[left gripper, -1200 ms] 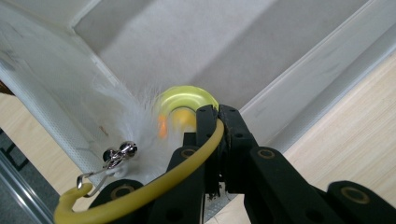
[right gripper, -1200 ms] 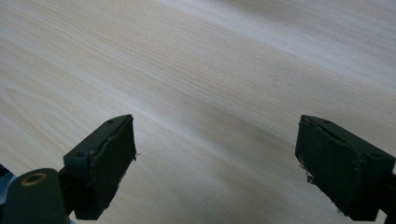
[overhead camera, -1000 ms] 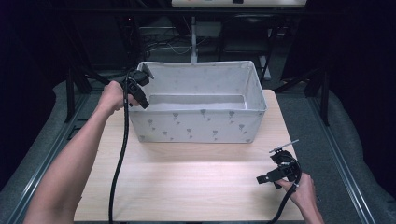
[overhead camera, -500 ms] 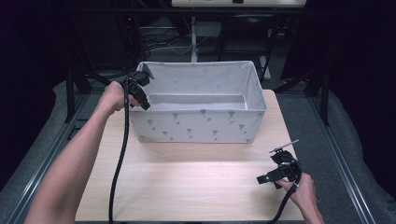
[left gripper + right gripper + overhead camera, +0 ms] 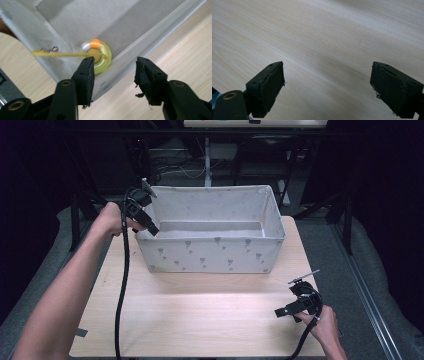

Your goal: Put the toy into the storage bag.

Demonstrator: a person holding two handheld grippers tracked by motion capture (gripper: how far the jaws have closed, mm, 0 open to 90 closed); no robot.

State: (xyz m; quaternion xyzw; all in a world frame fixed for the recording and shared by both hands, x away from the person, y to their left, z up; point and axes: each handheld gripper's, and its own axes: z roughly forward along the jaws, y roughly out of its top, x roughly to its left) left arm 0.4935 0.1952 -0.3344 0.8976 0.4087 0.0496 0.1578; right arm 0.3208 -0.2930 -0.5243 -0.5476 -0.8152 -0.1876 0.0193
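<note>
Left gripper [image 5: 150, 227] — jaws apart, over fabric bin [image 5: 215, 251] corner above yellow-green disc [image 5: 96, 55]; right gripper [image 5: 285, 310] — spread wide over table [image 5: 200, 315].

Barely shifted over the last second: left tongs [image 5: 152, 231] eased a touch down along the fabric bin's [image 5: 210, 255] near-left corner, jaws parted astride the rim there.

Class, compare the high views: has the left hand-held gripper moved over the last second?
No. The left hand-held gripper holds the same spot at the fabric bin's near-left corner.
</note>
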